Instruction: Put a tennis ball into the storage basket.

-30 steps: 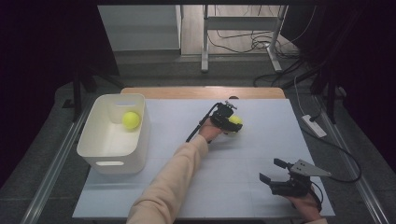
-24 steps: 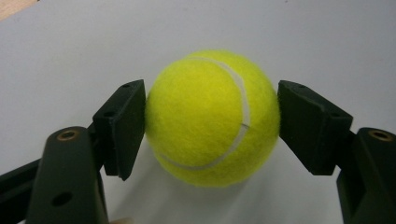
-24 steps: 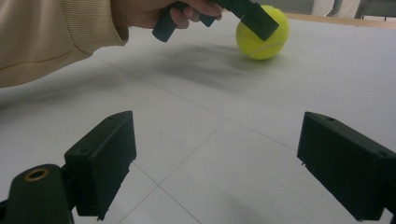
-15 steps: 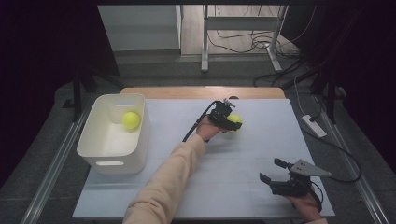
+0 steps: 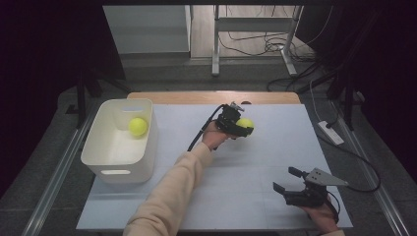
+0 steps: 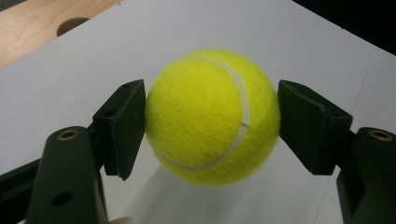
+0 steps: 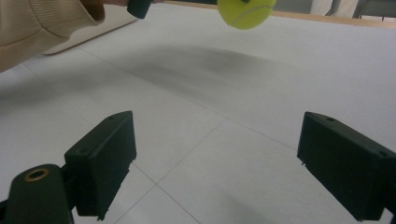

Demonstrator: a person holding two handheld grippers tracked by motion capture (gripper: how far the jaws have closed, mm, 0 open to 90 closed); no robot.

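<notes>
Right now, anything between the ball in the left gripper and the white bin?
Nothing visible. The tennis ball sits between the left gripper's jaws; bare white tabletop lies between it and the white bin, open on top.

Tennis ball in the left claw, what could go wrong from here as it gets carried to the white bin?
1. The left claw grips the tennis ball only at its two round sides, so it might slip or roll out if squeezed unevenly.
2. The white bin already holds another ball; a drop from too high could bounce off it and out.
</notes>
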